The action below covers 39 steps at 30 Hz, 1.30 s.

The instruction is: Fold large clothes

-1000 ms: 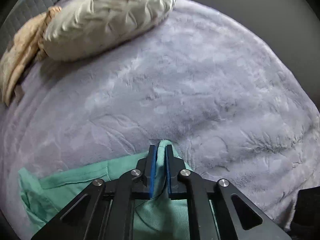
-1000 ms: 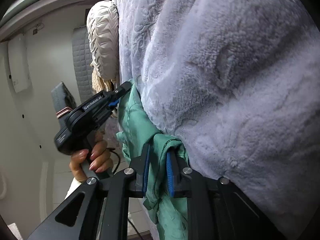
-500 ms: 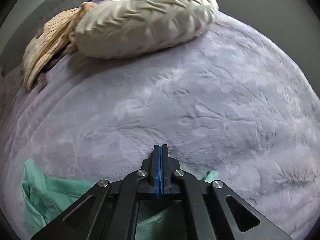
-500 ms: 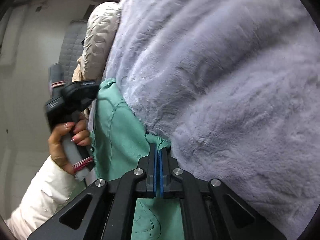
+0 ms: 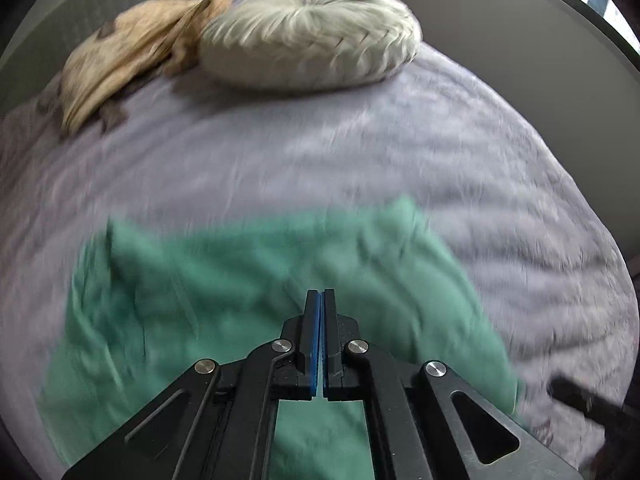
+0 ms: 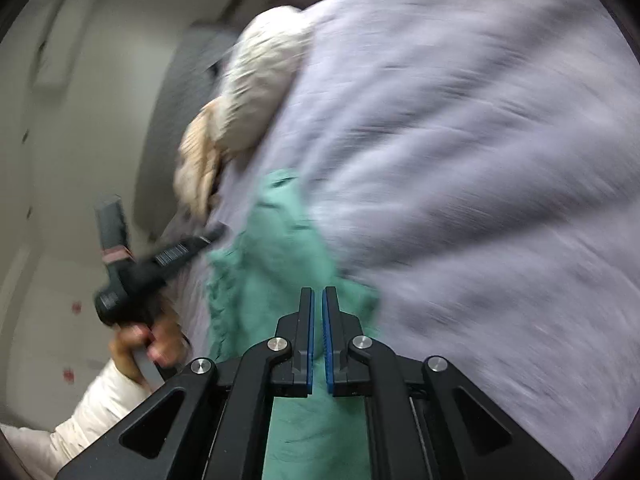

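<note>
Left wrist view: the crumpled mint-green cloth garment (image 5: 240, 272) spreads crosswise beneath the left gripper (image 5: 319, 294), fingers shut, no cloth seen between; the right gripper (image 6: 316, 292), fingers just parting a crack, grips nothing

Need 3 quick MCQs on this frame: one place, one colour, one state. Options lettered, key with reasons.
1. Where does the green garment lie?
A. on the lilac blanket
B. on the round cushion
C. on the floor

2. What colour are the gripper pads?
A. red
B. blue
C. yellow

3. How do the left gripper jaws stand?
A. wide open
B. clamped on the cushion
C. shut, nothing between them

Key:
1 A: the garment is spread on the blanket, short of the cushion.
2 B: blue strips line the inner faces of both grippers' fingers.
3 C: the pads meet and the cloth lies beyond and under them.
</note>
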Each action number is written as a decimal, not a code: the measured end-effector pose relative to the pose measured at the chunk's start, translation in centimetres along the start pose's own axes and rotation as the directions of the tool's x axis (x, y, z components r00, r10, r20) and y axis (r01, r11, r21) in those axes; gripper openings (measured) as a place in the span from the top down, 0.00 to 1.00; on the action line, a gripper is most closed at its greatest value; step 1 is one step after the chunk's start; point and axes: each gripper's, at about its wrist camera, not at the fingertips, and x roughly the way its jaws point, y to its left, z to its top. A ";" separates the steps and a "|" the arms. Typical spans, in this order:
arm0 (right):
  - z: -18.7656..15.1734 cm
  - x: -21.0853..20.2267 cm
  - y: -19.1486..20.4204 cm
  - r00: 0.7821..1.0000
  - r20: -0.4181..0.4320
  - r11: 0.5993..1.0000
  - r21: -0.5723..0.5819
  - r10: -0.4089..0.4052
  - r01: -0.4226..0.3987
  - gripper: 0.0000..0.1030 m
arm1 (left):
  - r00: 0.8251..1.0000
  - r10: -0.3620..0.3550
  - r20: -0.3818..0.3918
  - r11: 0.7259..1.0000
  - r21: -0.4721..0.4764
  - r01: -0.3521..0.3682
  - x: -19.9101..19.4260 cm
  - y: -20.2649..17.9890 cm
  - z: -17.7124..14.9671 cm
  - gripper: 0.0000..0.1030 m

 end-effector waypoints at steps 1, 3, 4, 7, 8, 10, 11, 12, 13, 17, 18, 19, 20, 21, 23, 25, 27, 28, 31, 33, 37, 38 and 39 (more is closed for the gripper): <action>0.5 1.3 1.0 1.000 -0.024 0.999 -0.036 -0.004 0.003 0.94 | 1.000 0.006 -0.001 1.000 -0.012 -0.006 -0.3 0.2 -0.9 0.99; 1.3 3.6 2.5 0.998 -0.070 0.995 -0.098 -0.003 -0.004 0.94 | 1.000 0.029 0.009 0.999 -0.038 -0.029 -1.1 1.0 -2.8 0.99; 1.9 4.9 3.5 0.996 -0.094 0.991 -0.137 -0.015 0.002 0.94 | 0.999 0.043 0.013 0.998 -0.055 -0.043 -1.6 1.7 -3.7 0.99; 3.2 7.6 5.8 0.992 -0.122 0.973 -0.230 -0.038 0.009 0.94 | 0.996 0.091 0.018 0.987 -0.137 -0.088 -3.2 4.8 -6.7 0.99; 3.8 8.7 6.7 0.990 -0.132 0.964 -0.266 -0.049 0.013 0.94 | 0.994 0.109 0.015 0.982 -0.159 -0.105 -3.5 5.7 -7.5 0.99; 4.3 10.3 7.3 0.986 -0.147 0.951 -0.306 -0.081 0.033 0.94 | 0.988 0.152 -0.016 0.964 -0.218 -0.152 -3.5 8.3 -9.5 0.99; 4.6 11.3 7.3 0.982 -0.156 0.946 -0.320 -0.107 0.052 0.94 | 0.987 0.160 -0.032 0.956 -0.244 -0.163 -3.3 9.3 -10.3 0.99; 4.6 11.8 7.0 0.979 -0.161 0.940 -0.333 -0.129 0.069 0.94 | 0.985 0.165 -0.046 0.947 -0.272 -0.171 -3.1 10.2 -11.2 0.99; 4.9 12.7 6.7 0.973 -0.160 0.932 -0.348 -0.166 0.102 0.94 | 0.984 0.168 -0.062 0.938 -0.296 -0.179 -2.5 11.1 -12.2 0.99; 5.8 14.3 3.6 0.949 -0.130 0.914 -0.335 -0.287 0.231 1.00 | 0.985 0.164 -0.059 0.933 -0.316 -0.175 -0.9 12.5 -14.0 0.99; 6.2 13.9 2.6 0.952 -0.109 0.923 -0.297 -0.287 0.245 1.00 | 0.984 0.169 -0.051 0.934 -0.310 -0.176 -0.8 12.6 -14.1 0.99; 6.5 13.6 2.1 0.951 -0.092 0.924 -0.280 -0.295 0.260 1.00 | 0.983 0.178 -0.042 0.935 -0.304 -0.182 -0.8 12.7 -13.9 0.99; 6.6 13.2 1.7 0.950 -0.078 0.925 -0.264 -0.303 0.274 1.00 | 0.983 0.177 -0.041 0.934 -0.309 -0.181 -0.9 12.9 -13.9 0.99; 6.8 12.9 1.5 0.950 -0.081 0.929 -0.249 -0.300 0.272 1.00 | 0.985 0.170 -0.042 0.931 -0.319 -0.175 -1.1 13.1 -13.9 0.99; 6.9 12.4 1.7 0.948 -0.091 0.931 -0.235 -0.306 0.278 1.00 | 0.984 0.175 -0.044 0.920 -0.348 -0.179 -2.0 13.9 -14.3 0.99; 6.7 11.6 2.3 0.946 -0.096 0.930 -0.239 -0.310 0.280 0.99 | 0.979 0.198 -0.048 0.916 -0.346 -0.202 -3.1 14.4 -15.1 0.99; 6.0 10.4 2.7 0.950 -0.097 0.935 -0.234 -0.297 0.268 0.97 | 0.974 0.219 -0.056 0.915 -0.333 -0.225 -3.9 14.3 -16.0 0.99; 5.5 9.7 3.1 0.950 -0.104 0.935 -0.239 -0.294 0.263 0.97 | 0.971 0.228 -0.065 0.915 -0.326 -0.237 -4.4 14.4 -16.5 0.99; 3.1 8.5 4.5 0.945 -0.133 0.924 -0.289 -0.298 0.251 0.97 | 0.972 0.216 -0.091 0.912 -0.337 -0.234 -5.1 14.7 -17.9 0.99; 1.4 7.8 5.4 0.940 -0.154 0.915 -0.322 -0.306 0.245 0.97 | 0.973 0.202 -0.116 0.906 -0.356 -0.231 -5.4 14.9 -19.0 0.99; -2.4 6.6 6.0 0.924 -0.217 0.910 -0.347 -0.315 0.229 0.97 | 0.969 0.200 -0.145 0.889 -0.388 -0.242 -5.7 15.2 -21.5 0.99; -3.2 6.6 6.0 0.919 -0.236 0.913 -0.341 -0.315 0.225 0.97 | 0.968 0.195 -0.159 0.883 -0.400 -0.243 -5.7 15.3 -22.2 0.99; -4.0 6.3 5.9 0.913 -0.254 0.915 -0.333 -0.318 0.226 0.97 | 0.967 0.185 -0.174 0.878 -0.413 -0.242 -5.7 15.4 -22.9 0.99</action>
